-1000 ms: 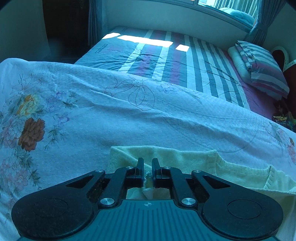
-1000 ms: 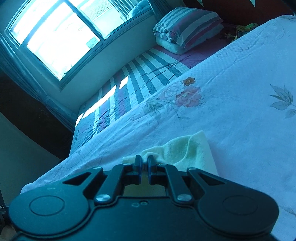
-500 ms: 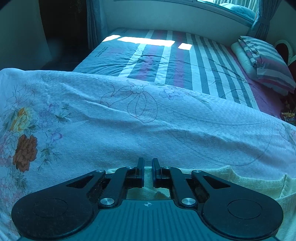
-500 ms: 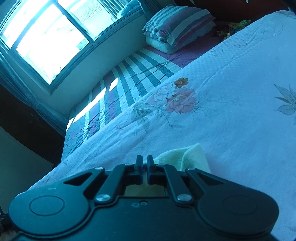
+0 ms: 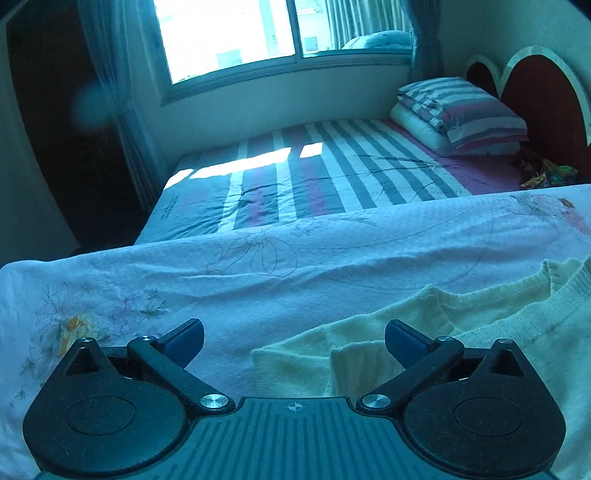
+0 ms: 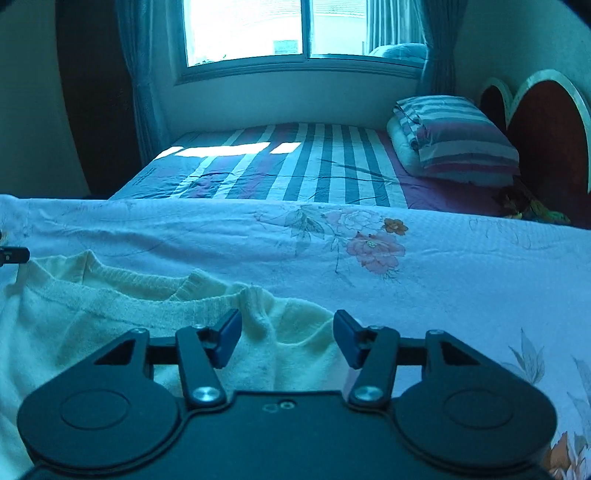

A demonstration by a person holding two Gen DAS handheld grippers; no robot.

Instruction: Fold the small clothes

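Knitwear: a pale yellow sweater [image 5: 491, 325] lies spread on the floral bedspread [image 5: 258, 273], close to the bed's near edge, its ribbed neckline open and facing the far edge, its fabric rumpled into soft folds.

From the left wrist view, the left claw [image 5: 293, 338] stands wide apart and opening, with one folded end of the sweater lying loose between its fingers, unpressed by either pad. The sweater runs off toward the bed's right side here.

From the right wrist view, the right claw [image 6: 287, 338] is parted about halfway and opening; a bunched ridge of the sweater [image 6: 122, 306] lies between the fingers, neither pad pressing it. Only this view shows the pink flower print [image 6: 373, 243] on the bedspread's far edge, and a dark fingertip [image 6: 14, 254] at the picture's left edge.

Both views take in the striped bed [image 6: 314, 166], pillow [image 6: 461, 140] and window [image 6: 280, 26] beyond.
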